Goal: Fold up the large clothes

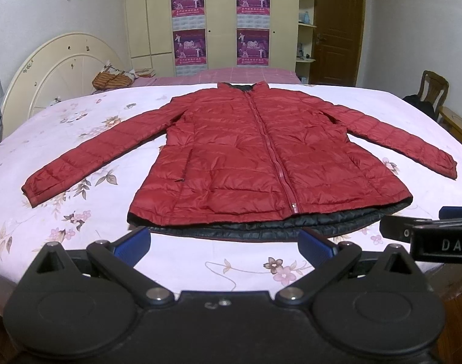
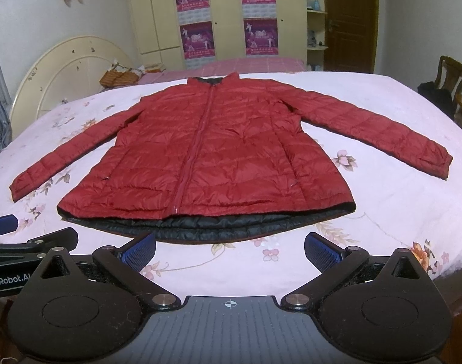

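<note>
Plainly, at the left of the frame a cream headboard [image 1: 58,69] stands behind the floral bedsheet [image 1: 88,139]. At centre the red quilted jacket [image 1: 249,151] lies flat, zipped, sleeves spread, black lining showing along the hem. Below it the left gripper [image 1: 224,242] gapes wide, holding nothing. The right gripper [image 2: 230,247] is equally wide and empty. At far right stands a wooden chair [image 1: 434,88].
</note>
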Available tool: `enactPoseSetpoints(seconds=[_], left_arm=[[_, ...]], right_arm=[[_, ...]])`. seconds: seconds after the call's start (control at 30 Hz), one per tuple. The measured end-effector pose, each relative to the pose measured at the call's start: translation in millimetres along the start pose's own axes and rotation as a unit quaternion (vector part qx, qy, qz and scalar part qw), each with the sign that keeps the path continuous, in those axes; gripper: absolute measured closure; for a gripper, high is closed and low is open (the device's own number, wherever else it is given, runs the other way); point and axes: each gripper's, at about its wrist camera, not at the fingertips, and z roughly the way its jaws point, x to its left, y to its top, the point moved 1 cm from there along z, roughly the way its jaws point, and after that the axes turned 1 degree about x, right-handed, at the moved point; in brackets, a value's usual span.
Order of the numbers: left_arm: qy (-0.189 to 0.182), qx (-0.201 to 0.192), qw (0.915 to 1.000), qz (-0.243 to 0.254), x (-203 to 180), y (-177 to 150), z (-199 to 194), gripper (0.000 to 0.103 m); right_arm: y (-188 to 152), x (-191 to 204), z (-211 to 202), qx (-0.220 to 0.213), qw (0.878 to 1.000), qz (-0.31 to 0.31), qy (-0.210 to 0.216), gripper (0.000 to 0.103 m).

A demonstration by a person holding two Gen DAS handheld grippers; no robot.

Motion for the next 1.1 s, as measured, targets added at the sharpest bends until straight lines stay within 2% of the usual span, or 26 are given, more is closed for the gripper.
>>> enactPoseSetpoints(seconds=[1.1], left_arm=[[0.002, -0.001, 1.0, 0.0, -2.4, -0.8, -0.8, 0.0]], right_arm=[[-1.1, -0.5, -2.1, -0.001, 1.0, 0.001, 0.001, 0.0]])
